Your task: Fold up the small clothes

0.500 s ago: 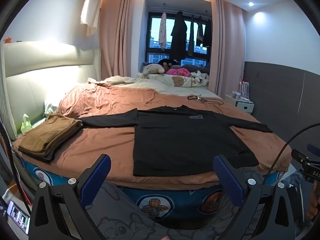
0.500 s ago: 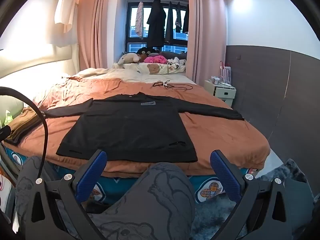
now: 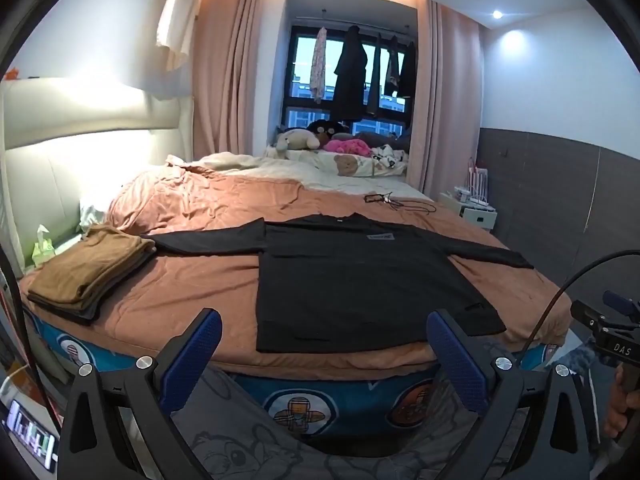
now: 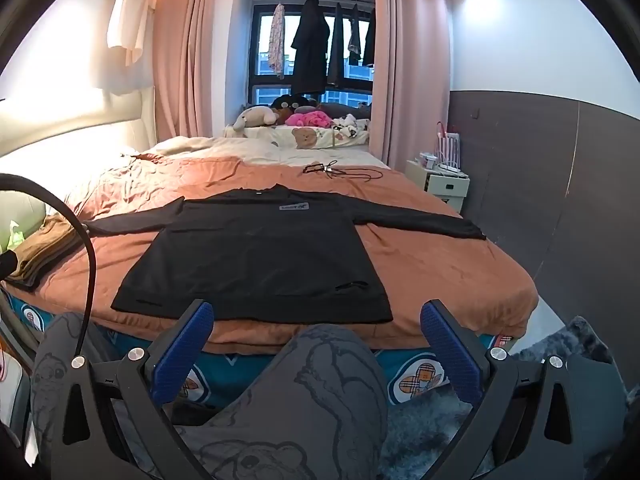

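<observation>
Left gripper [image 3: 324,344]: blue-padded jaws spread wide, empty — short of the bed.
Right gripper [image 4: 316,332]: likewise agape, empty.
Black long-sleeved shirt [image 4: 256,256]: flat, sleeves outstretched — on the orange-brown bedspread [image 4: 440,272].
Folded brown clothes [image 3: 84,268]: left of it.

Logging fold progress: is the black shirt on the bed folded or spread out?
Spread out. The black shirt lies flat on the bed, both sleeves stretched sideways, hem straight, no folds.
</observation>
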